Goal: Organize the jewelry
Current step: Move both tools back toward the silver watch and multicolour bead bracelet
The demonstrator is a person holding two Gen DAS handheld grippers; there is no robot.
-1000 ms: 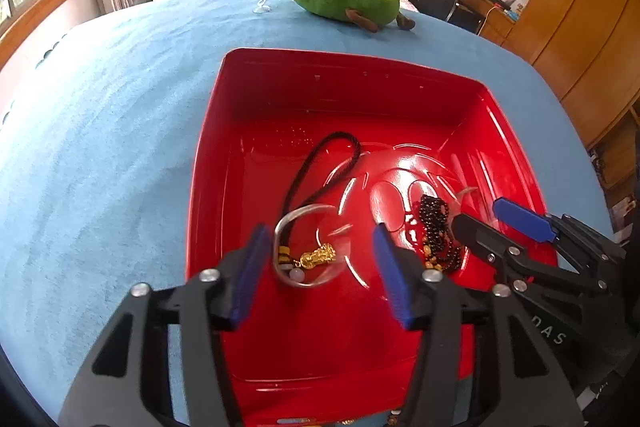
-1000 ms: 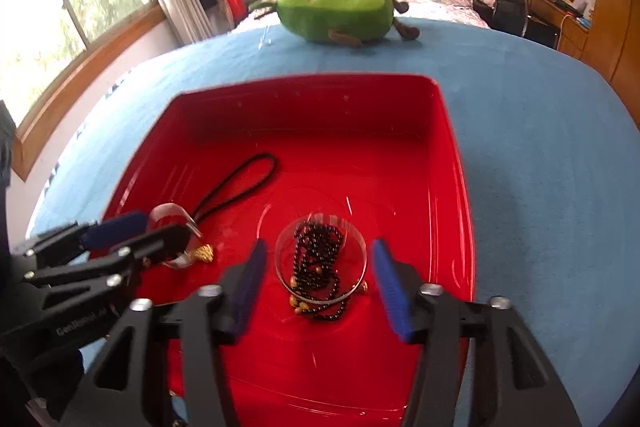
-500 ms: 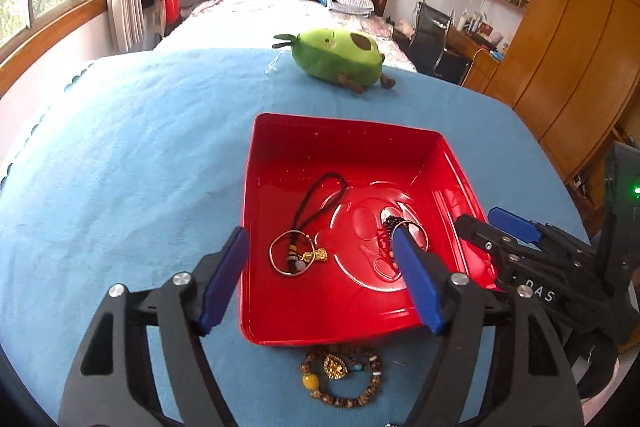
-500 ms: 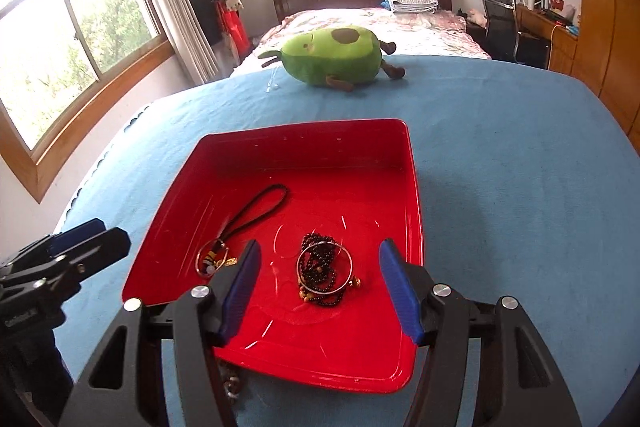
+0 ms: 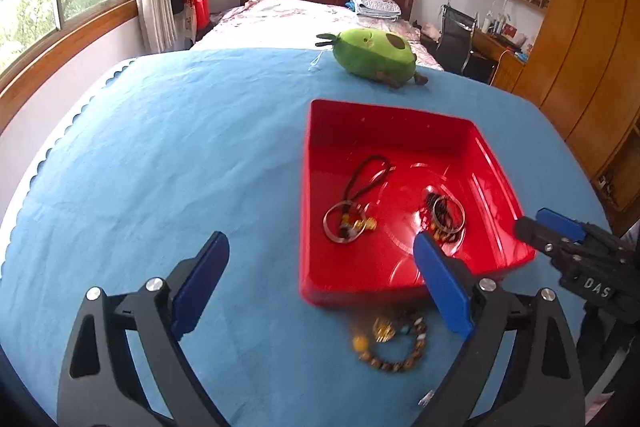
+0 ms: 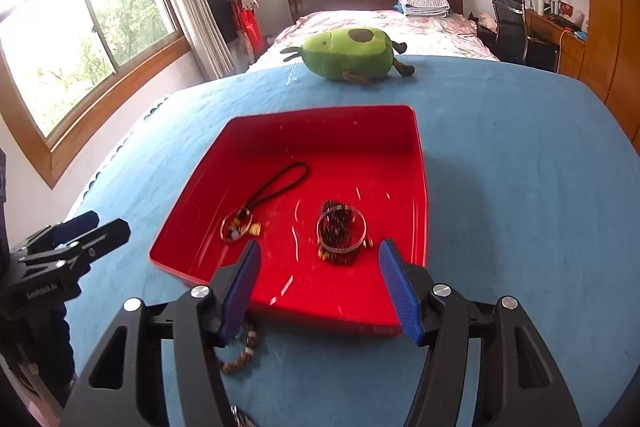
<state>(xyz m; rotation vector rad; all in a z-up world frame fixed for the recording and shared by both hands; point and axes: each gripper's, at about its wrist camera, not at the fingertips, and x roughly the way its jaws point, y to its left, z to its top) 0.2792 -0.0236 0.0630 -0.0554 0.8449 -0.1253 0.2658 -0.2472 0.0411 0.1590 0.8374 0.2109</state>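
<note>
A red tray (image 5: 400, 131) sits on the blue-covered surface (image 5: 160, 155), and most of the jewelry lies inside it. Toward the tray's left side is a black cord necklace (image 5: 366, 175) whose loop runs away from the grippers, its near end lying with a clear bangle (image 5: 340, 225) and a small gold charm (image 5: 370, 224). To the right of that, apart from it, a dark bead strand (image 6: 340, 227) is heaped under a second clear bangle (image 6: 341, 227). Outside the tray, just beside its near wall on the cloth, lies a beaded bracelet (image 5: 390, 341) of amber and brown beads with a gold piece and a turquoise bead; in the right wrist view only part of it shows behind a finger. The left gripper (image 5: 320, 275) hangs above the cloth at the tray's near left corner, its blue fingers (image 5: 202, 277) spread wide with nothing between them. The right gripper (image 6: 320, 287) hovers over the tray's near edge, its fingers (image 6: 400, 293) likewise parted and holding nothing. A green avocado plush (image 6: 348, 53) rests on the far edge of the surface, well apart from the tray, with a bed (image 6: 400, 23) behind it.
</note>
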